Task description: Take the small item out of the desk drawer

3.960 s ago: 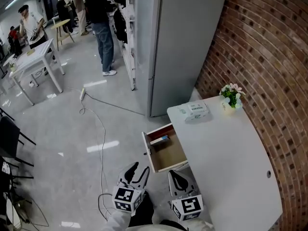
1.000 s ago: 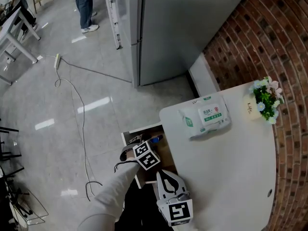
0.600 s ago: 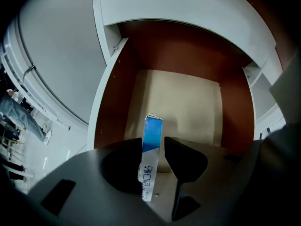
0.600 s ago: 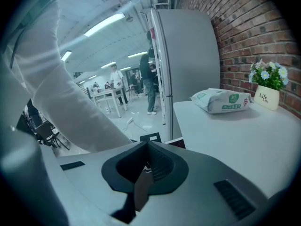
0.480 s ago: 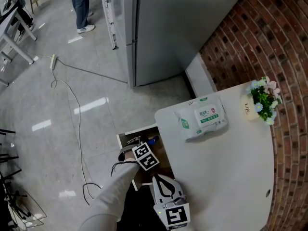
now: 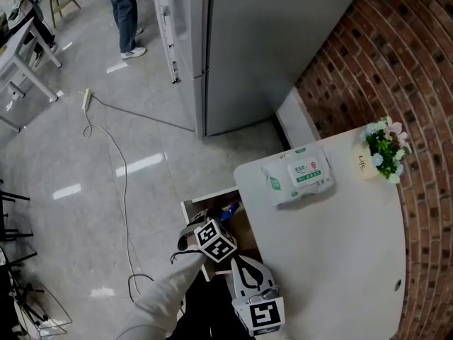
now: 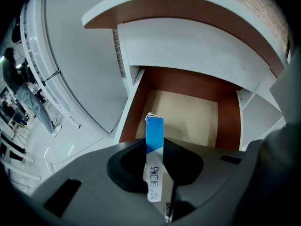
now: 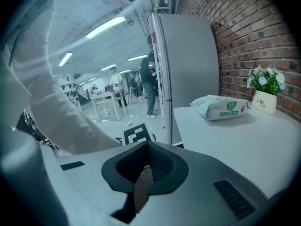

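Observation:
The desk drawer (image 6: pixel 192 209) is pulled open beneath the white desk (image 6: pixel 340 261). My left gripper (image 6: pixel 207 222) reaches over it, and its jaws are closing on a small blue and white box (image 7: pixel 154 140) that stands upright between them, above the drawer's tan floor (image 7: pixel 188 117). A blue bit of the box (image 6: pixel 228 207) shows in the head view. My right gripper (image 6: pixel 243 262) hangs near the desk's front edge, shut and with nothing in it (image 8: pixel 143 178).
A pack of wet wipes (image 6: pixel 299 176) and a small flower pot (image 6: pixel 382 151) sit at the desk's far end. A grey fridge (image 6: pixel 262 41) stands behind, with a brick wall (image 6: pixel 396 55) to the right. A cable (image 6: pixel 124 190) lies on the floor, and a person's legs (image 6: pixel 127 13) are farther off.
Four seconds ago both grippers hung in front of the drawer, the left one open. The left has since reached into the drawer, and over the last second has drawn slightly back.

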The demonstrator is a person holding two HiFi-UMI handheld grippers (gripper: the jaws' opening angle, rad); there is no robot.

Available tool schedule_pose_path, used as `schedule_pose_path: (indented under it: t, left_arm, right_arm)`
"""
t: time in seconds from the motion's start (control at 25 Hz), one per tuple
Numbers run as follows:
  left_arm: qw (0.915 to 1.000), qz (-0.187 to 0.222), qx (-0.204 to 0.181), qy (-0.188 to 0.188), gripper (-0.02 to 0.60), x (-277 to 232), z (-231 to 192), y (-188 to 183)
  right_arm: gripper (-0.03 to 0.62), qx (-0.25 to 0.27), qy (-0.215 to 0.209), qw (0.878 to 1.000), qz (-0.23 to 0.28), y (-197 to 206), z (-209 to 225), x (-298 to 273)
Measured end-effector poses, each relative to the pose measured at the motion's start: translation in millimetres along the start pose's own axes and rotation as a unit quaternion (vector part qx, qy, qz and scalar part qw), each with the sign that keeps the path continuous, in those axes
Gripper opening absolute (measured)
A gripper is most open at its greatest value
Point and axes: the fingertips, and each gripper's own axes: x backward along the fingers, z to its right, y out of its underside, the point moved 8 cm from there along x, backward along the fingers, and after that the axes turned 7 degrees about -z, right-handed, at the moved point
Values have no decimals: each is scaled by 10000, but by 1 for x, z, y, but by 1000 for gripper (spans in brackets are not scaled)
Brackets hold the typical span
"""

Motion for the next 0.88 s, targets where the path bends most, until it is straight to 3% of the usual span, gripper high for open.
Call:
schedule_pose_path:
  t: [0.4,0.88]
  left_arm:
    - [9949,562,829,-154,87,79,-5,14]
    - [9786,1509,1266,-593,87,185,1,22]
  right_arm:
    - [26,130,156,9991,364,-7,-8,13]
    - [26,201,240,9970,701,-27,-21,30]
